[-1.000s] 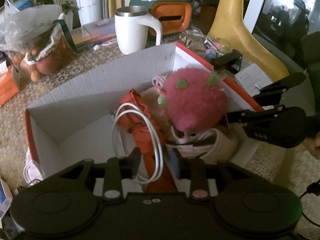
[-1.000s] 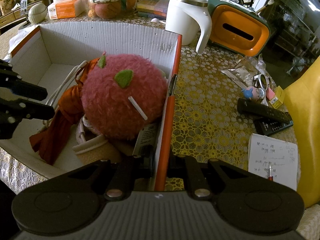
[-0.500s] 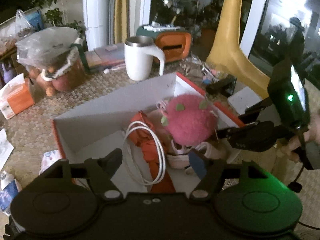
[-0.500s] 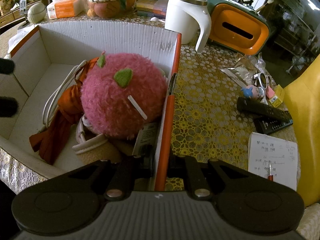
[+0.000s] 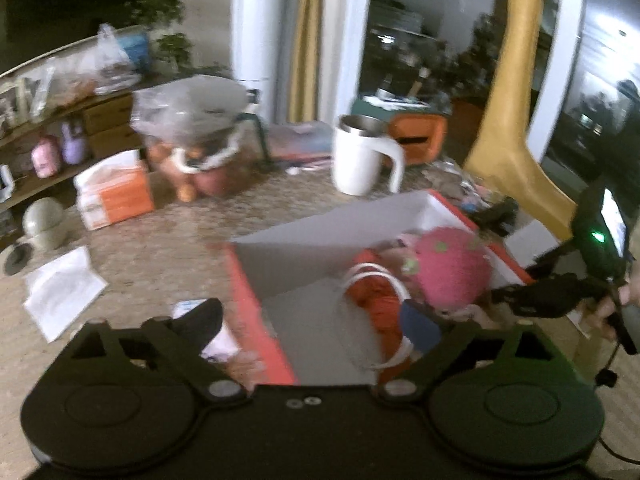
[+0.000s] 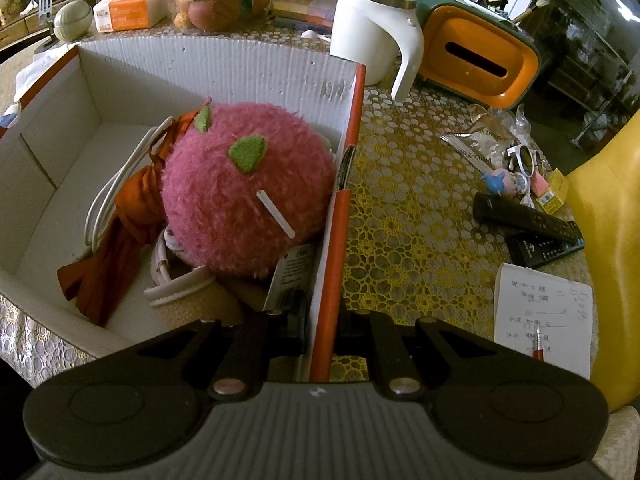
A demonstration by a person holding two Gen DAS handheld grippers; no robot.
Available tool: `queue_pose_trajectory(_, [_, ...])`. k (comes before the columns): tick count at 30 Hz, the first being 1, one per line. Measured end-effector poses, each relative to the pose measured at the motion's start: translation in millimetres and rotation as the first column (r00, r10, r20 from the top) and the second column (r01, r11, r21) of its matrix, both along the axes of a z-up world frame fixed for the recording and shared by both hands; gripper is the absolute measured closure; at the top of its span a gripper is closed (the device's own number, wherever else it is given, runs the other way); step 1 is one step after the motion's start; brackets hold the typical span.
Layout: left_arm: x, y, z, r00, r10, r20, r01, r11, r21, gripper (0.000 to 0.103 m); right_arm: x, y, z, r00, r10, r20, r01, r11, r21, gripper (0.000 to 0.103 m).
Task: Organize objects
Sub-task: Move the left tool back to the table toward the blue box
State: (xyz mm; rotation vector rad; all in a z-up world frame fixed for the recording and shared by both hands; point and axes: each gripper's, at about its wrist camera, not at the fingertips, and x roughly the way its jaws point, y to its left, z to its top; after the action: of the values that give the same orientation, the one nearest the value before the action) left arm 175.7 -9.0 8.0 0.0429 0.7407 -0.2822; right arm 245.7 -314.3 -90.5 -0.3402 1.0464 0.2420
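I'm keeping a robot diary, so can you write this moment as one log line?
left gripper: open, empty, above box | right gripper: shut on box wall | in box: pink plush, orange cloth, white cable

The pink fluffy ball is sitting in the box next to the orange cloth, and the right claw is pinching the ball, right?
Not quite. The pink fluffy ball does sit in the box beside the orange cloth, but the right wrist view shows the right claw pinching the box's orange-edged wall, not the ball.

Box (image 6: 340,216): orange outside, white corrugated inside. Plush (image 6: 244,188): pink with green patches. Cloth (image 6: 120,236): orange. Cable (image 6: 108,188): white. Mug (image 6: 372,36): white, steel rim. Desk (image 6: 416,216): yellow lace circle pattern. Remotes (image 6: 528,220): black.
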Motion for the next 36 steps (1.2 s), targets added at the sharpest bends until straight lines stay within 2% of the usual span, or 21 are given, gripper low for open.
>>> queue_pose_trajectory(3, [-2,23,4,0.999,0.052,0.009,-0.052,0.999,-0.011,0.001,-1,0,0,1.000,0.001,-0.003,-0.001,1.000,-0.004,0.092])
queue_pose_trajectory(14, [3,106,3,0.970,0.241,-0.005,-0.241,0.970,0.023,0.001,-3,1,1,1.000,-0.004,-0.014,0.004,1.000,-0.009,0.092])
queue_pose_trajectory(20, [20,137,-25,0.950,0.307,-0.066,-0.302,0.951,0.066,0.001,-3,2,0,1.000,-0.004,-0.020,0.004,1.000,-0.015,0.092])
queue_pose_trajectory(25, [41,153,-57,0.914,0.380,-0.142,-0.371,0.924,0.089,0.001,-2,2,0,1.000,-0.006,-0.026,0.005,1.000,-0.019,0.091])
queue_pose_trajectory(30, [58,156,-85,0.881,0.435,-0.184,-0.423,0.900,0.101,0.001,-2,2,1,1.000,-0.009,-0.028,0.008,1.000,-0.021,0.091])
queue_pose_trajectory(36, [73,153,-107,0.868,0.455,-0.199,-0.433,0.890,0.146,0.001,-2,2,1,1.000,-0.009,-0.029,0.009,1.000,-0.020,0.091])
